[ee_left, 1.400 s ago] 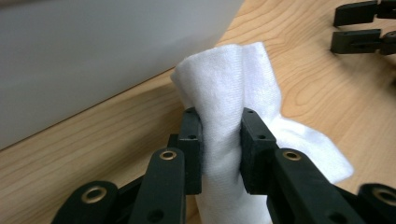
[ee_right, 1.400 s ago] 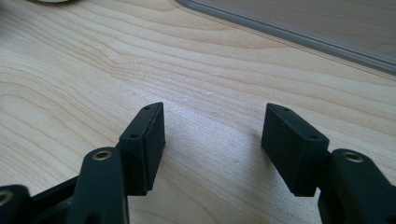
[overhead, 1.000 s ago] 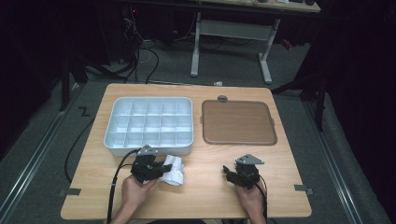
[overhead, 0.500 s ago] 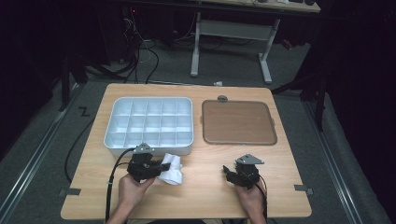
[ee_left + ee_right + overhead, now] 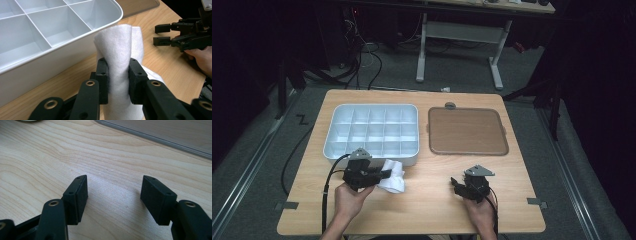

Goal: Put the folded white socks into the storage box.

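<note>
A white folded cloth (image 5: 117, 45) is pinched between the black jaws of my left gripper (image 5: 117, 75). It stands up beyond the pads, and the rest bunches below them. In the high view the cloth (image 5: 395, 179) is just in front of the white divided tray (image 5: 329, 145), with the left gripper (image 5: 383, 174) shut on its left side. My right gripper (image 5: 455, 184) rests low over the bare wood at the front right. Its jaws (image 5: 113, 192) stand wide apart with nothing between them. The left gripper view also shows the right gripper (image 5: 162, 35) farther off.
The white tray (image 5: 75, 37) has several empty compartments, and its near wall lies close to the cloth. A flat brown tray (image 5: 467, 131) lies to its right, with a small round object (image 5: 450, 105) at its far edge. Bare wood (image 5: 427, 210) spans the front.
My left gripper has risen a little with the cloth still clamped in it. The right gripper has kept still.
</note>
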Motion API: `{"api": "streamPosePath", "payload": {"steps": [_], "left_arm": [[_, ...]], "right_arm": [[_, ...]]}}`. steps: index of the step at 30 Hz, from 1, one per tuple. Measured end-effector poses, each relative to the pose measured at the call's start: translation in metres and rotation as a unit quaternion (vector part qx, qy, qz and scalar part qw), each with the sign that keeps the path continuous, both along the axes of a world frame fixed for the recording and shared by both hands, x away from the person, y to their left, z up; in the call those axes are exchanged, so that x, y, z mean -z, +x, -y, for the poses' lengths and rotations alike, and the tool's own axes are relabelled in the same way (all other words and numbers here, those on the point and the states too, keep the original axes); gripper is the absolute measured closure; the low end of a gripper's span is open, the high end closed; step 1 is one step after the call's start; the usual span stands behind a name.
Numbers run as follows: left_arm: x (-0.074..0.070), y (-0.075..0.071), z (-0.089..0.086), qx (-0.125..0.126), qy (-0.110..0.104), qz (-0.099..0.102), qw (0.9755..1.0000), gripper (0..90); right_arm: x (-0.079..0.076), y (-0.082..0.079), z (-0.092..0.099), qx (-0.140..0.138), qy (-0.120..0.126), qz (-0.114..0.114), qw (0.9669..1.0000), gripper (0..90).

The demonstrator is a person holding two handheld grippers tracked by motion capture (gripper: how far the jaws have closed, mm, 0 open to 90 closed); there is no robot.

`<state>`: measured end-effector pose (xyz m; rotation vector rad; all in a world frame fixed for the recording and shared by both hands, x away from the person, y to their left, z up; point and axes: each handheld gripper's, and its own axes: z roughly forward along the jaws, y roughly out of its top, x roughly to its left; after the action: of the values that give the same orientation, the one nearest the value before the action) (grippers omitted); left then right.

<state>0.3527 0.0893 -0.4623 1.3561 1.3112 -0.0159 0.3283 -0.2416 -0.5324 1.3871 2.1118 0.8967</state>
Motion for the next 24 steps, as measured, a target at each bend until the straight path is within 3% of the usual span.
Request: {"api": "streamPosePath", "payload": {"steps": [7,18,24], "left_arm": [[-0.004,0.000,-0.004,-0.001,0.002,0.003,1.0000,74.1],[-0.016,0.004,-0.011,-0.014,-0.018,0.004,0.9997,74.1],[-0.024,0.007,-0.015,-0.018,-0.015,0.013,0.9997,74.1]], "right_arm": [[0.000,0.000,0.000,0.001,0.001,-0.001,1.0000,39.1],[0.000,0.000,0.000,0.000,0.001,-0.001,1.0000,39.0],[0.000,0.000,0.000,0.000,0.001,-0.001,1.0000,38.9]]}}
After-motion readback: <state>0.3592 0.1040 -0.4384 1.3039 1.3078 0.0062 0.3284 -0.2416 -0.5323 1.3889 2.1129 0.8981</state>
